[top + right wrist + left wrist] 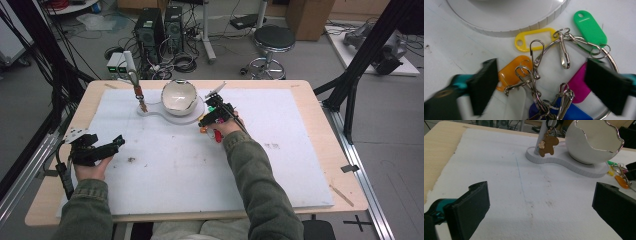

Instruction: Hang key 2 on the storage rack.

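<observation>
A bunch of coloured key tags on a metal ring lies on the white mat just in front of a white stand. Green, yellow, orange, magenta and blue tags fan out from it. My right gripper hovers over the bunch, open, with one jaw by the orange tag and the other by the magenta one. In the high view the right gripper sits beside the stand. My left gripper rests open at the mat's left with nothing between its jaws.
The white stand base carries a cracked-egg-shaped bowl and a post with a brown bear keychain hanging on it. The key tags lie at the base's right end. A white mat covers the wooden table.
</observation>
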Tool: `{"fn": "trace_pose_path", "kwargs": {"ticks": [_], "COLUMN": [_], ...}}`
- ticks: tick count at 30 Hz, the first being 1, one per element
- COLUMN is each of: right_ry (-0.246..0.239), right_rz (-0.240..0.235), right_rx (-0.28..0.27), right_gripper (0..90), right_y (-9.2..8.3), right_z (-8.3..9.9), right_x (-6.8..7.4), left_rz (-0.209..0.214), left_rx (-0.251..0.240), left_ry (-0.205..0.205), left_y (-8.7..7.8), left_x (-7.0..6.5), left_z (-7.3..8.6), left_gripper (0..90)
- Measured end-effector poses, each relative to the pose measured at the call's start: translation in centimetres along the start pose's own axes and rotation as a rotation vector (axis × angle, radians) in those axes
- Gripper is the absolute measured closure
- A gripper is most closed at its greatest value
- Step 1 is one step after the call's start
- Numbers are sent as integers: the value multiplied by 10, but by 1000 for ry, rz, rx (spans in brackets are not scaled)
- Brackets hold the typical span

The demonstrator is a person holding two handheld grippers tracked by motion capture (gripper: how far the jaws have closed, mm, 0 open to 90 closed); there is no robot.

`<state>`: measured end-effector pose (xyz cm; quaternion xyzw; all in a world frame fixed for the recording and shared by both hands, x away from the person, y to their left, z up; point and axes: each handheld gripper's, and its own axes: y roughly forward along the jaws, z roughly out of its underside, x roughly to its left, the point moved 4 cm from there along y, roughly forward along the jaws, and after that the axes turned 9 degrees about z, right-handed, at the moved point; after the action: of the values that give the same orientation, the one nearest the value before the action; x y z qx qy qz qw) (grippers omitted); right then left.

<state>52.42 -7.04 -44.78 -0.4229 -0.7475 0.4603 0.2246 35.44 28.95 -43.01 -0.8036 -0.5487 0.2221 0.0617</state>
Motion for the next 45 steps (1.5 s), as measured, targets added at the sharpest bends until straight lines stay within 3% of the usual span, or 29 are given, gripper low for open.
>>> {"fn": "trace_pose_path", "kwargs": {"ticks": [8,10,13,15,22,33,45], "right_ry": [-16,1,24,19,49,36,52], "right_rz": [-31,-20,-38,-24,-61,-71,-78], "right_rx": [26,33,48,44,26,-21,-98], "right_gripper": [521,677,772,776,780,779,778], "right_y": [3,1,-1,-4,-12,-29,-61], "right_z": [4,4,5,5,5,3,3], "right_x": [2,3,4,4,2,0,-6], "left_rz": [1,1,2,1,4,7,21], "left_rx": [2,2,1,1,-4,-9,7], "left_ry": [-4,-5,-7,-7,-12,-18,-1], "left_y": [0,1,1,1,1,1,7], "left_x": [0,0,0,0,1,1,1], "left_z": [0,0,0,0,0,-1,-2], "left_gripper": [18,18,18,18,18,18,18]}}
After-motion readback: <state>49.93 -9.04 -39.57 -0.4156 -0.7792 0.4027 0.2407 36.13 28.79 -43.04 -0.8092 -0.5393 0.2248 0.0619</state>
